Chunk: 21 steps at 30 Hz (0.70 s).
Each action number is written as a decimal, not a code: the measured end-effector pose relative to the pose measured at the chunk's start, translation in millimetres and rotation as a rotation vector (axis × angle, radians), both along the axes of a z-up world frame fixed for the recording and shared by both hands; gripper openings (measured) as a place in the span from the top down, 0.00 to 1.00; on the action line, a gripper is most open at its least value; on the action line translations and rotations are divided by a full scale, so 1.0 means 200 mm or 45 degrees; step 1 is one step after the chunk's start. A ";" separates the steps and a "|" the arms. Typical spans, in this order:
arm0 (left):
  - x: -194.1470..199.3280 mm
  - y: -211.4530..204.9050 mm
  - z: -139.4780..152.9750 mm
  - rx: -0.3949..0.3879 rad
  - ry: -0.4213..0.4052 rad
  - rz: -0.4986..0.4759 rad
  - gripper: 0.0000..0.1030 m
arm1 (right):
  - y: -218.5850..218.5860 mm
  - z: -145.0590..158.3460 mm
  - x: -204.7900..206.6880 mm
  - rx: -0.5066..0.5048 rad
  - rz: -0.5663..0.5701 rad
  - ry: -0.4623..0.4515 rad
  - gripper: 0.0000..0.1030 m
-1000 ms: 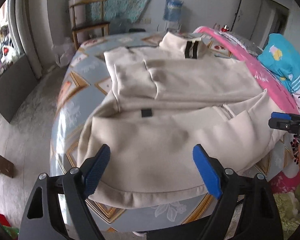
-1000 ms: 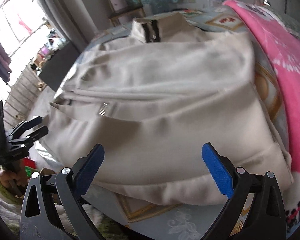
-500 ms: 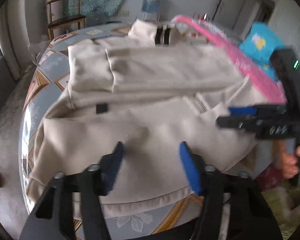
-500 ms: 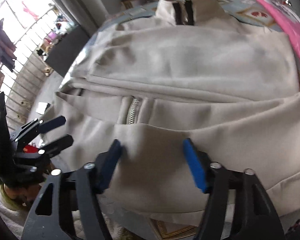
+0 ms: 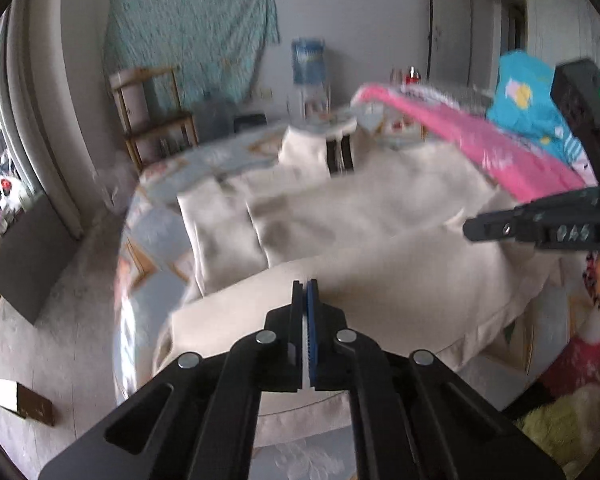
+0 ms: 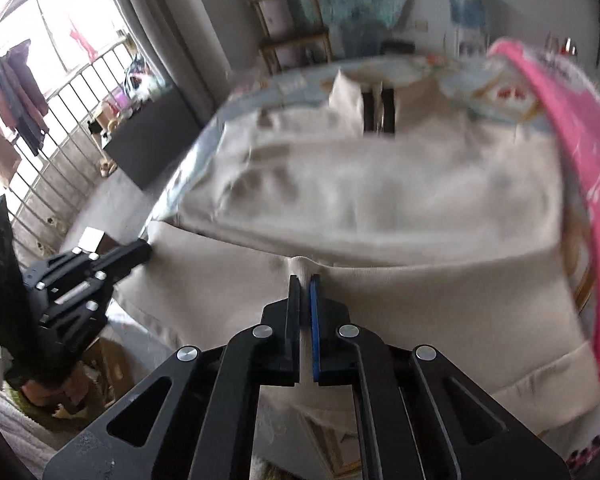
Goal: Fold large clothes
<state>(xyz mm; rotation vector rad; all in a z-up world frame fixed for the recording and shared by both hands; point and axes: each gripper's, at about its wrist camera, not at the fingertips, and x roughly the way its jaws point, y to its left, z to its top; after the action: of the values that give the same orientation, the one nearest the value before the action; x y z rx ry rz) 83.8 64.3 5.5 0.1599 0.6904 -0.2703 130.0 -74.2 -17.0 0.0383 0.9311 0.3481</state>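
left wrist view: left hand-held gripper [image 5: 305, 286] pinched tight on near hem of cream jacket [image 5: 380, 208], spread across the bed [image 5: 160, 176], to carry it over | right wrist view: right hand-held gripper [image 6: 305, 280] likewise clamps a bunched fold, both gripping so the hem rises evenly.

Each wrist camera looks forward and downward along its own closed fingers, close over the near hem of the beige jacket [image 5: 380, 208]. Both blurred views seemingly share its collar [image 6: 374, 108].
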 end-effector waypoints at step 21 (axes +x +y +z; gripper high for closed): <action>0.20 -0.08 -0.38 0.108 0.143 0.018 0.98 | -0.02 -0.10 0.00 0.071 0.061 -0.037 0.71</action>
<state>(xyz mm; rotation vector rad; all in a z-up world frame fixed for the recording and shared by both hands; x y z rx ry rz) 123.3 47.8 -69.8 0.2221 0.8146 -0.2377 130.2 -78.1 -37.4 0.0618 0.8944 0.4181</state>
